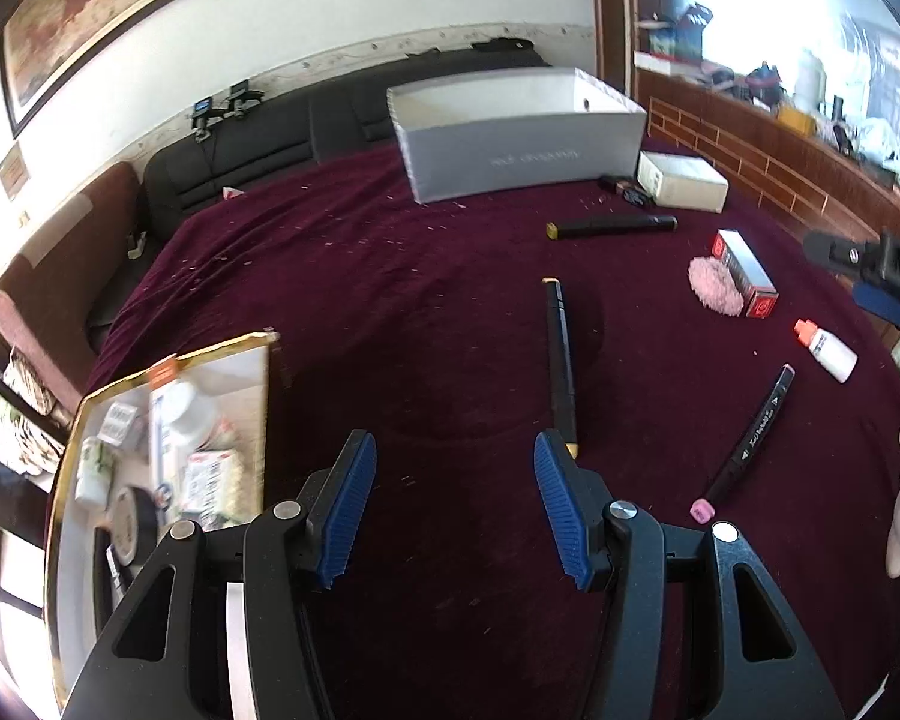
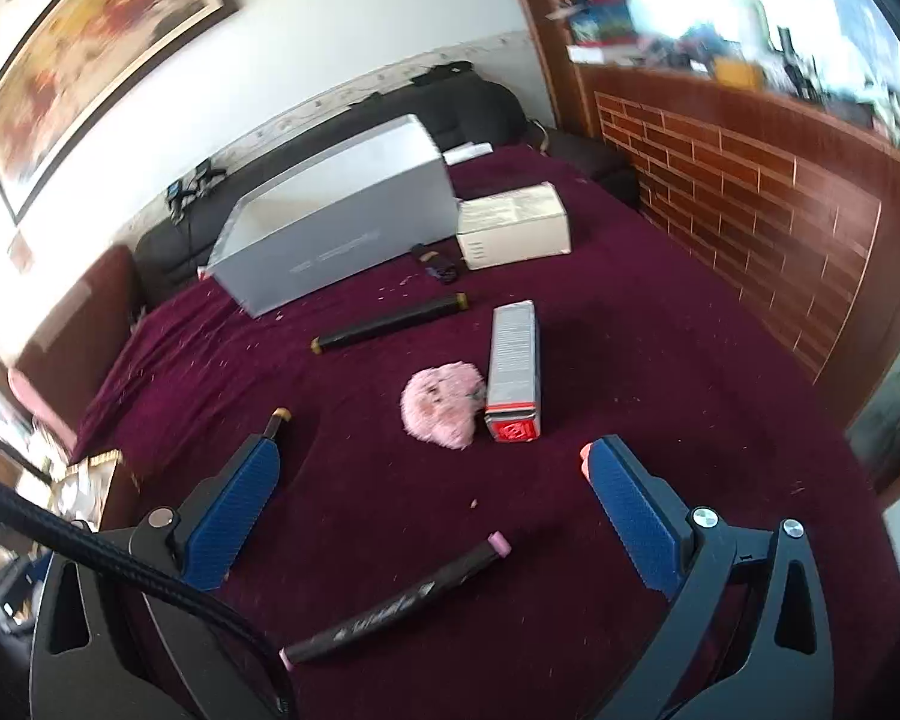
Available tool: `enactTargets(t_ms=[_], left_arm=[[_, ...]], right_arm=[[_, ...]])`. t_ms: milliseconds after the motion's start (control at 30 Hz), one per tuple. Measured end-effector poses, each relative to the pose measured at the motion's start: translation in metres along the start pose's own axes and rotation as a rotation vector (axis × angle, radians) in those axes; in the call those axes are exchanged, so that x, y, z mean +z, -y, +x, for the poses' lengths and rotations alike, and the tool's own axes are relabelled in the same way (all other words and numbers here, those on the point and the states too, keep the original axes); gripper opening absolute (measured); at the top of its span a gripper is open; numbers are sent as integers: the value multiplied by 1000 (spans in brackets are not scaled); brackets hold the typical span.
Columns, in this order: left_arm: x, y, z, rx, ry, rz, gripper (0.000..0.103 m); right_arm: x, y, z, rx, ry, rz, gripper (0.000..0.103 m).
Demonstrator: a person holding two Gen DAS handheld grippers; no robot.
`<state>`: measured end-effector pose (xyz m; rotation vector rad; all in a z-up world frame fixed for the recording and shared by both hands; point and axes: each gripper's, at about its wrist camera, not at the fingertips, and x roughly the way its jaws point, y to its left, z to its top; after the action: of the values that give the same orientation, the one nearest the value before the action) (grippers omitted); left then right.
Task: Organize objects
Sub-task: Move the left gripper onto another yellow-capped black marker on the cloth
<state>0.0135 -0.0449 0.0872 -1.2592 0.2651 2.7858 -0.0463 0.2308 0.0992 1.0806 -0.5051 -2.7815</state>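
— Maroon cloth (image 1: 390, 300) covers the whole surface, speckled with pale crumbs. What lies on it?

— Loose things, mostly. A black marker with a pink cap (image 2: 399, 600) lies flat between the right gripper (image 2: 432, 501) fingers, near their base, touched by neither; those jaws stand spread as wide as they go. Beyond its tips sit a pink fluffy puff (image 2: 441, 405) and, touching it, a grey carton with a red end (image 2: 513, 372).

— And the left one?

— The left gripper (image 1: 456, 501) is parted about halfway, with nothing between the pads. A black marker with gold ends (image 1: 561, 360) lies just past its right finger. Farther out rests another black marker (image 1: 612, 227), then a small white bottle with an orange cap (image 1: 825, 351) off to the right.

— Any containers?

— A grey open box (image 1: 516, 138) stands at the far side, with a white carton (image 1: 681, 180) beside it. Near the left edge is a gold-rimmed tray (image 1: 258, 343) already holding bottles and packets, blurred.
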Motion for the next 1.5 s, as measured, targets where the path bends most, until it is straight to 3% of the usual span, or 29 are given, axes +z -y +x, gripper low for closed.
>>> enactTargets(t_ms=[233, 433, 533, 933, 967, 1033, 1067, 1500], left_arm=[[11, 20, 34, -10, -57, 27, 49], [19, 27, 60, -80, -97, -19, 48], [25, 33, 73, -96, -99, -22, 48], [43, 64, 109, -39, -30, 92, 48], [42, 64, 110, -45, -28, 90, 46], [40, 59, 112, -100, -42, 67, 14], [39, 58, 111, -120, -43, 59, 11], [16, 22, 45, -296, 1, -81, 11]], right_arm=[[0, 31, 13, 15, 31, 77, 103], [2, 49, 12, 27, 26, 130, 103], [3, 53, 10, 22, 36, 143, 103], [3, 54, 13, 6, 33, 140, 103], [4, 55, 13, 1, 34, 144, 103], [4, 57, 14, 1, 32, 152, 103], [4, 58, 14, 2, 31, 155, 103], [0, 54, 21, -47, 31, 111, 103]])
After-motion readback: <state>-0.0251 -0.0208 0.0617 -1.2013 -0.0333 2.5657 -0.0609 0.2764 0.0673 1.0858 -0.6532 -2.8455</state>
